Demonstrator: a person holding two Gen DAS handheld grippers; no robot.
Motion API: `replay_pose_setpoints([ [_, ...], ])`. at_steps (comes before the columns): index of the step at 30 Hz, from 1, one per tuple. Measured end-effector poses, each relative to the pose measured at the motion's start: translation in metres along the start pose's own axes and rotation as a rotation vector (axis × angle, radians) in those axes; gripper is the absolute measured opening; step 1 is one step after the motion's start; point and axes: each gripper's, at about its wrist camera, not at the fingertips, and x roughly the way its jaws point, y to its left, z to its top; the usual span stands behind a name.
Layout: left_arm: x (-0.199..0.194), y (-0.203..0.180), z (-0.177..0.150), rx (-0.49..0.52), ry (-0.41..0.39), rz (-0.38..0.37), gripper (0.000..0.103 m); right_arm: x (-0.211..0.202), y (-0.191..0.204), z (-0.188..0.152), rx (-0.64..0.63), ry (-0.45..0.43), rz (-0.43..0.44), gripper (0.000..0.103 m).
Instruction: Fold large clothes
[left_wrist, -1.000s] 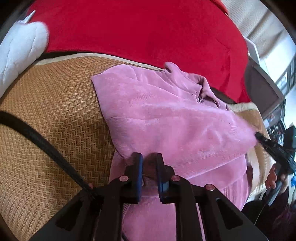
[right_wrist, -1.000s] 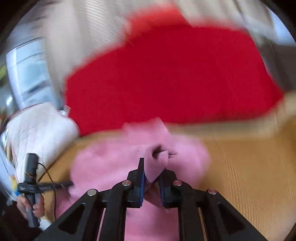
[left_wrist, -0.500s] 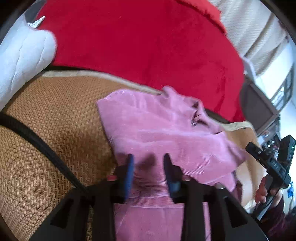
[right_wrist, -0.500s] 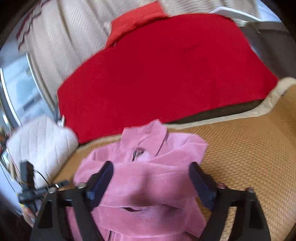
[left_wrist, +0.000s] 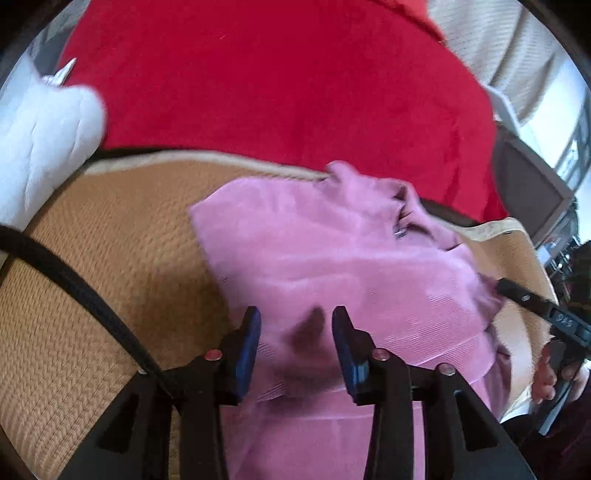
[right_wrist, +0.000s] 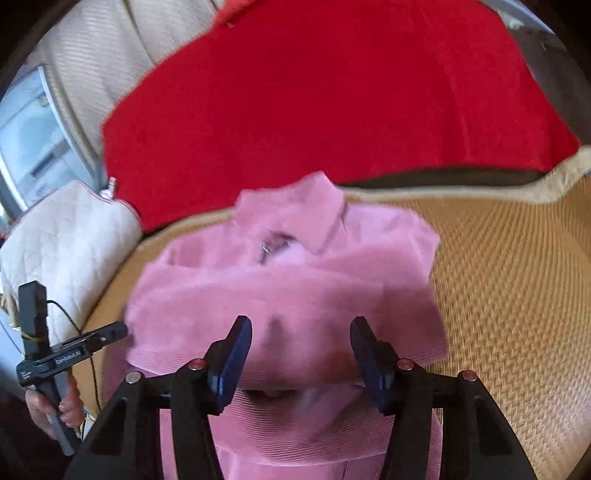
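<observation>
1. Woven tan herringbone mat (left_wrist: 92, 295) (right_wrist: 517, 295) covers the seat-like surface that carries everything; it serves as the landmark.
2. Behind the mat's far pale-trimmed edge lies a broad red plush blanket (left_wrist: 277, 81) (right_wrist: 332, 92).
3. On the mat, reaching its far edge, rests the pink corduroy garment (left_wrist: 332, 258) (right_wrist: 288, 295), folded over itself, collar and a small metal fastener at its far end.
4. At the mat's left edge sits a white quilted cushion (left_wrist: 40, 140) (right_wrist: 74, 236).
5. Above the garment's near part, the left gripper (left_wrist: 295, 332) has just been opening; its blue-padded fingers stand apart, pressing on nothing.
6. The right gripper (right_wrist: 301, 345), also over the garment's near part, has just narrowed slightly after releasing; its fingers stand wide apart, gripping nothing.
</observation>
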Motion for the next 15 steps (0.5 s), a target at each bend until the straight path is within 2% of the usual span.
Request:
replay_pose_setpoints([
  [2,0.007,-0.010,0.004,0.017,0.004,0.000,0.060,0.013,0.007,0.001,-0.009,0.042,0.005,0.059],
  [5,0.026,-0.015,0.006,0.026,0.073,0.035,0.060,0.044,0.006,-0.012,-0.032,0.158,-0.085,0.059],
  [6,0.039,-0.016,0.006,0.023,0.119,0.058,0.060,0.049,0.004,-0.013,-0.018,0.165,-0.074,0.059],
  [8,0.049,-0.017,0.005,0.036,0.149,0.090,0.060,0.051,0.001,-0.012,-0.003,0.147,-0.058,0.061],
  [12,0.055,-0.032,0.005,0.138,0.146,0.166,0.061,0.060,0.005,-0.008,-0.016,0.162,-0.065,0.062],
  [15,0.051,-0.032,0.007,0.136,0.142,0.151,0.061,0.059,0.002,-0.006,-0.026,0.179,-0.051,0.062],
])
